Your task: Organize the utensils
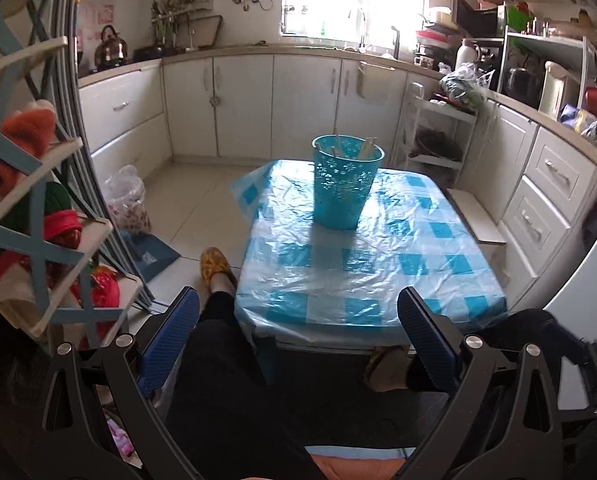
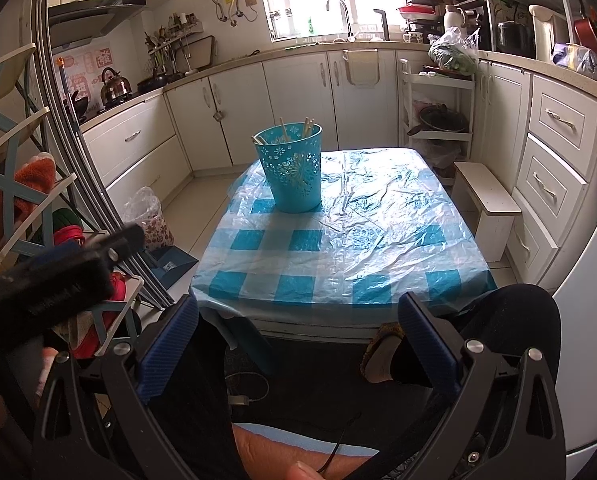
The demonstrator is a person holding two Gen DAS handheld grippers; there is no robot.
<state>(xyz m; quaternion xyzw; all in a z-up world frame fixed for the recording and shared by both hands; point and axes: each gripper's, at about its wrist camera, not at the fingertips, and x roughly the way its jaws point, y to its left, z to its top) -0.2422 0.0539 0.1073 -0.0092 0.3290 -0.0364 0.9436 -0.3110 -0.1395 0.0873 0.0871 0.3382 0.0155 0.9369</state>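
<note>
A turquoise perforated bucket (image 1: 345,182) stands upright on the far part of a low table (image 1: 378,280) covered with a blue-and-white checked plastic cloth. Several wooden chopsticks (image 1: 368,147) stick out of its top. The bucket (image 2: 292,170) and chopsticks (image 2: 307,126) also show in the right wrist view, on the table's (image 2: 358,248) far left. My left gripper (image 1: 298,300) is open and empty, held back from the table's near edge. My right gripper (image 2: 298,306) is open and empty, also short of the near edge. The left gripper's body (image 2: 50,276) shows at the left of the right wrist view.
The person's legs and slippered feet (image 1: 214,268) sit under and beside the table. A shelf rack (image 1: 38,208) with red and green items stands at the left. A small white stool (image 2: 486,200) is right of the table. Kitchen cabinets (image 1: 258,100) run behind.
</note>
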